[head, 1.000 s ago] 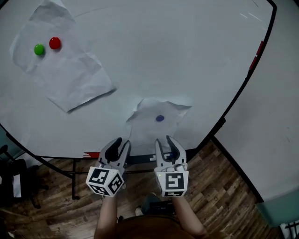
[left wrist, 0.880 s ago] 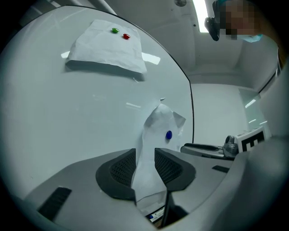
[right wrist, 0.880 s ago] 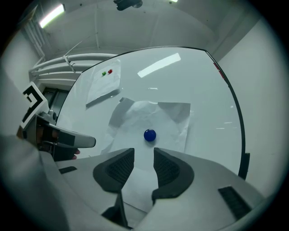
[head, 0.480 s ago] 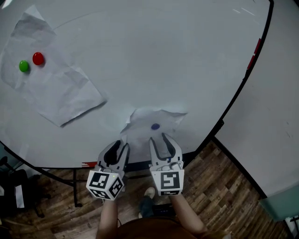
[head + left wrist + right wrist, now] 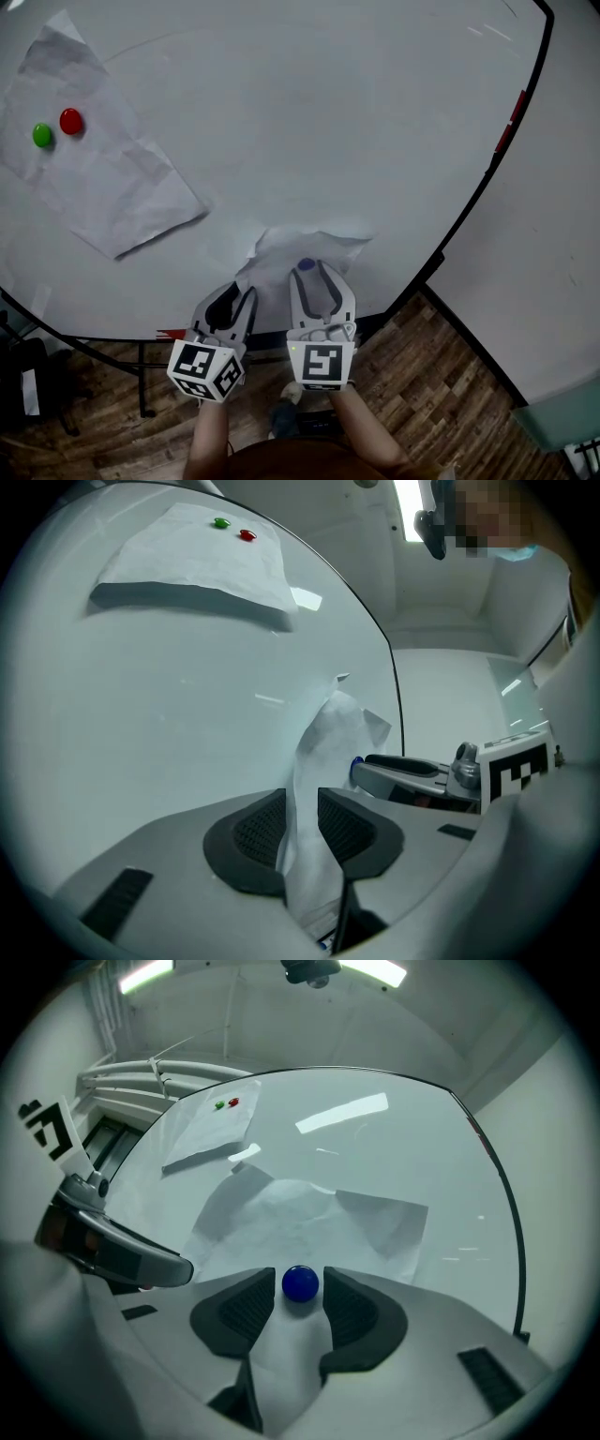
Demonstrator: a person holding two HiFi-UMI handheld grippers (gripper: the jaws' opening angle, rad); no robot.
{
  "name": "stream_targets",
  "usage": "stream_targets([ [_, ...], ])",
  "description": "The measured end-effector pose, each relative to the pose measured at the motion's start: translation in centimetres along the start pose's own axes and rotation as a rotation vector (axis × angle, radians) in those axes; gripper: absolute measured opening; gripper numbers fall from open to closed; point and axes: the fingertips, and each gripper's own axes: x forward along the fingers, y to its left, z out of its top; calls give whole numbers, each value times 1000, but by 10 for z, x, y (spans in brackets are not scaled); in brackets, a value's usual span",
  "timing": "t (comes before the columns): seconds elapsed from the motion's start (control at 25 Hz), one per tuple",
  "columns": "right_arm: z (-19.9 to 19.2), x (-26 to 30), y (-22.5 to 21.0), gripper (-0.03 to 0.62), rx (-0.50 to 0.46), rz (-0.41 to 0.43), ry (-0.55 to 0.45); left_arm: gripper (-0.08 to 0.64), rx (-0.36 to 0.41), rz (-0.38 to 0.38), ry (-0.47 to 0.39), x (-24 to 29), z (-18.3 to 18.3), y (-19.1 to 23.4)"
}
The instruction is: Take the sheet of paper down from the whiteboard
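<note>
- Ahead of both grippers spreads one whiteboard [image 5: 328, 112].
- Two paper sheets hang on it: a large sheet [image 5: 103, 187] far up-left of the grippers, and a small crumpled sheet [image 5: 281, 251] at their tips.
- Left gripper [image 5: 238, 298]: only its own view shows the small sheet's edge between its parted jaws, which have just been closing.
- Right gripper [image 5: 313, 279]: jaws wide, just opening, flanking the blue magnet [image 5: 300, 1283] untouched.
- Three magnets: blue, plus red magnet [image 5: 70, 121] and green magnet [image 5: 42, 135] on the large sheet.

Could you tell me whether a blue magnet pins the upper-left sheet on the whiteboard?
No, a green magnet and a red magnet pin the upper-left sheet; the blue magnet sits on the lower sheet.
</note>
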Motion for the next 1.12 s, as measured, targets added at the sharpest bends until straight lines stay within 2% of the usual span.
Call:
stream_targets([
  [0.44,1,8,1,123,-73,-19,0,77,16,-2,-2,6,6,6],
  [0.72,0,8,-1,135,-97,-19,0,26,-7,-5,6,10,5,6],
  [0.92,-1,7,1,135,-118,1,-2,25,-124,-22,-11,10,2,9],
  [1.12,-1,0,-1,135,-97,6,20,25,-204,-1,-42,9,1,11],
])
